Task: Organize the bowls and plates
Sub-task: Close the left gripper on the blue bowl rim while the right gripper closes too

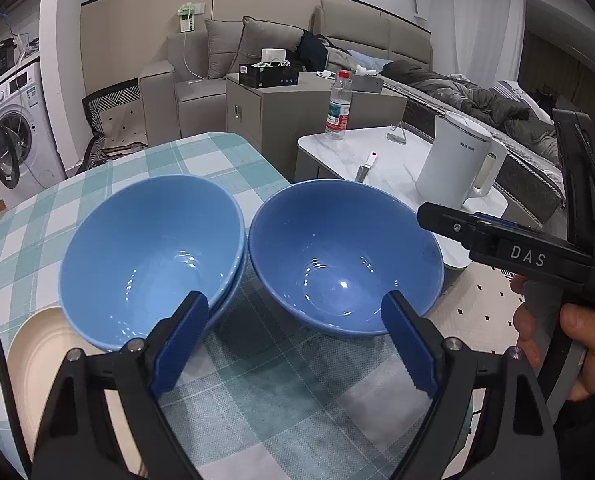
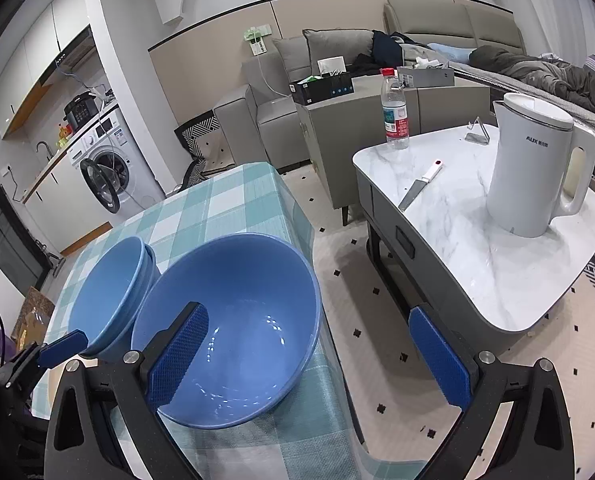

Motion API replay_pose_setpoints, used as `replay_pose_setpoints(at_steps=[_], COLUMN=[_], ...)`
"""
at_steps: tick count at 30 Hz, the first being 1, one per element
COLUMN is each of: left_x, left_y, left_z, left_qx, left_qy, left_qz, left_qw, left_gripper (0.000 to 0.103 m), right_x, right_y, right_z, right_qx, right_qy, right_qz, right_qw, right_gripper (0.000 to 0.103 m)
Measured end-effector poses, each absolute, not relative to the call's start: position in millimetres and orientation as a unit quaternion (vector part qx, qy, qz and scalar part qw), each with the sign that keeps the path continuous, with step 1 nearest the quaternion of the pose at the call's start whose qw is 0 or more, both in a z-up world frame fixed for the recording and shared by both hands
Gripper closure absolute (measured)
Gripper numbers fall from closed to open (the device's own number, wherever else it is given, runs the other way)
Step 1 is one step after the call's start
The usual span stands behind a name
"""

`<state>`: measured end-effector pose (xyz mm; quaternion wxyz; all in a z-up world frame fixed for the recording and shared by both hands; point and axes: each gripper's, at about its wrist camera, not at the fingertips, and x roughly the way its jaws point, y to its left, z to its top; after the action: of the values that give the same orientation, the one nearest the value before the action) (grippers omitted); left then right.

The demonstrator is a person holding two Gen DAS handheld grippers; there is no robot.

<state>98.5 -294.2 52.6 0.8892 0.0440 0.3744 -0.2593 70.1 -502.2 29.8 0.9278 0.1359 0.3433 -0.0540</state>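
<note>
A stack of two light blue bowls (image 1: 149, 256) sits on the checkered tablecloth (image 1: 297, 392). A single darker blue bowl (image 1: 337, 256) sits just right of it, near the table's right edge. A cream plate (image 1: 37, 360) lies at the left, partly under the stack. My left gripper (image 1: 297, 344) is open and empty, just in front of the gap between the bowls. My right gripper (image 2: 313, 352) is open, its left finger over the single bowl (image 2: 237, 312), its right finger beyond the table's edge. The stack also shows in the right wrist view (image 2: 109, 292).
A marble side table (image 2: 477, 240) stands to the right with a white kettle (image 2: 537, 168), a knife (image 2: 421, 184) and a water bottle (image 2: 393, 112). A sofa and washing machine (image 1: 13, 128) stand beyond. The floor lies between the tables.
</note>
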Motion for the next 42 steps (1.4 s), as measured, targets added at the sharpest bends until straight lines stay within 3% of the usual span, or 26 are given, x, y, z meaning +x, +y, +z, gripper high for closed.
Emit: replay_pose_setpoints(at_steps=[8, 11, 18, 26, 33, 38, 42], left_x=[101.1, 103.7, 110.5, 117.6, 117.5, 118.5, 118.0], left_y=[-302.3, -305.1, -306.8, -306.4, -307.6, -308.3, -309.3], left_z=[49.4, 45.2, 34.1, 24.8, 22.6, 23.1, 24.5], left_qx=[0.044, 0.043, 0.027, 0.012, 0.011, 0.016, 0.022], left_qy=[0.38, 0.388, 0.414, 0.427, 0.425, 0.421, 0.418], left_qz=[-0.264, -0.266, -0.264, -0.264, -0.267, -0.262, -0.262], left_qw=[0.885, 0.881, 0.871, 0.865, 0.865, 0.868, 0.869], left_gripper=[0.016, 0.031, 0.041, 0.054, 0.066, 0.073, 0.073], right_x=[74.3, 77.3, 83.5, 87.7, 90.5, 92.9, 93.5], right_y=[-507.1, -508.8, -509.7, -507.4, -503.5, -500.3, -497.1], right_z=[20.9, 15.8, 4.8, -1.7, -6.7, -10.7, -11.9], right_qx=[0.138, 0.138, 0.141, 0.136, 0.127, 0.12, 0.116], right_qy=[0.351, 0.355, 0.367, 0.377, 0.385, 0.393, 0.394], right_qz=[-0.06, -0.064, -0.059, -0.049, -0.042, -0.036, -0.025], right_qw=[0.924, 0.923, 0.917, 0.915, 0.913, 0.911, 0.911], right_gripper=[0.001, 0.001, 0.005, 0.035, 0.049, 0.071, 0.076])
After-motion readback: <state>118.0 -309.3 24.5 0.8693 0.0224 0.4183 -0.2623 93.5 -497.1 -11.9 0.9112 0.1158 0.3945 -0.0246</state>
